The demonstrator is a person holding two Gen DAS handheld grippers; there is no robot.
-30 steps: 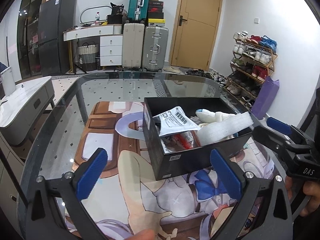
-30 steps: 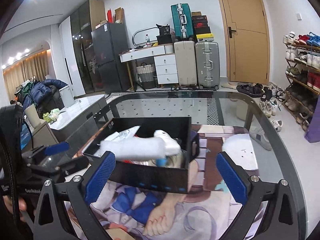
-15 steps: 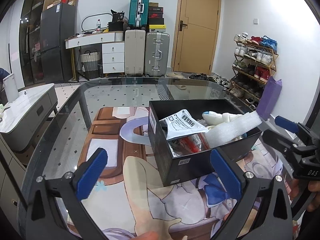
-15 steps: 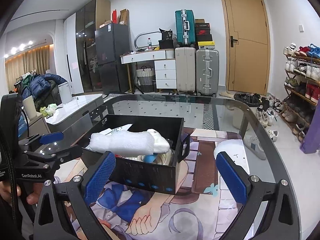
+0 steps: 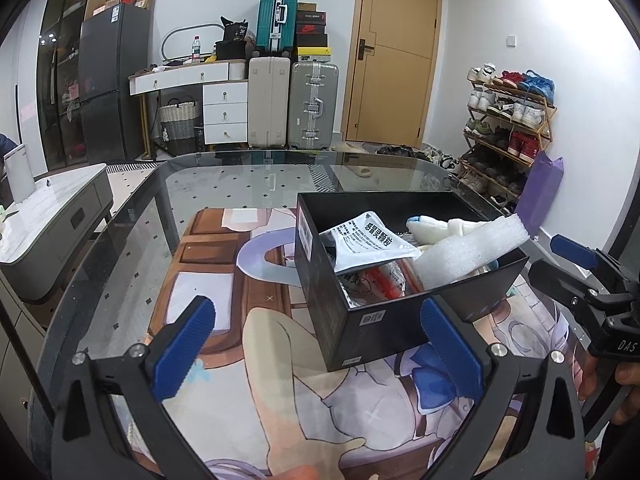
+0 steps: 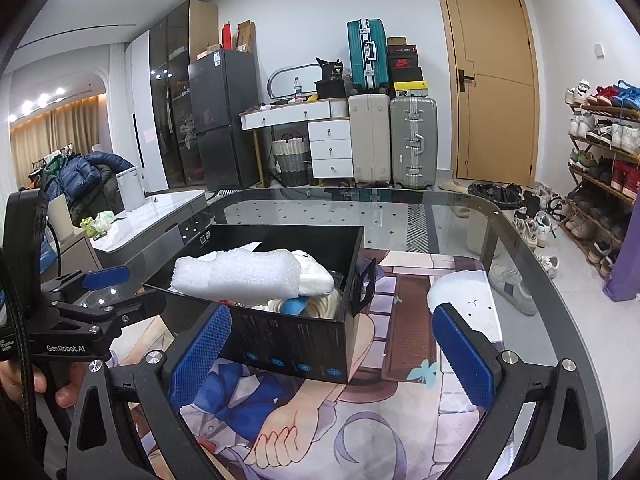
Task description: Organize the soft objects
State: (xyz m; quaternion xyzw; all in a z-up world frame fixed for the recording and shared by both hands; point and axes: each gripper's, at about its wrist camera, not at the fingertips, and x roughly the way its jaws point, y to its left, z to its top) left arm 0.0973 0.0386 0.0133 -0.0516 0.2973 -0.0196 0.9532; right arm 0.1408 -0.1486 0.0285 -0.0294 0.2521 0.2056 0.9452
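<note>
A black box (image 5: 384,320) stands on the printed mat (image 5: 208,292) of a glass table (image 5: 240,184). Inside it lie a white foam piece (image 5: 468,256), a printed sachet (image 5: 368,240) and a white plush (image 5: 436,226). My left gripper (image 5: 320,344) is open and empty, just short of the box's near left corner. My right gripper (image 5: 560,268) hovers open at the box's right side. In the right wrist view, the right gripper (image 6: 332,356) is open before the box (image 6: 296,344), the foam piece (image 6: 240,276) tops it, and the left gripper (image 6: 120,292) is at left.
A grey side cabinet (image 5: 52,232) stands left of the table. Suitcases (image 5: 292,108), a white desk and a dark fridge line the far wall. A shoe rack (image 5: 508,120) and a purple bag (image 5: 540,192) are at right. A hand (image 6: 36,380) holds the left gripper.
Both grippers have drawn back and risen a little from the box, staying open. The foam piece and other contents lie where they were.
</note>
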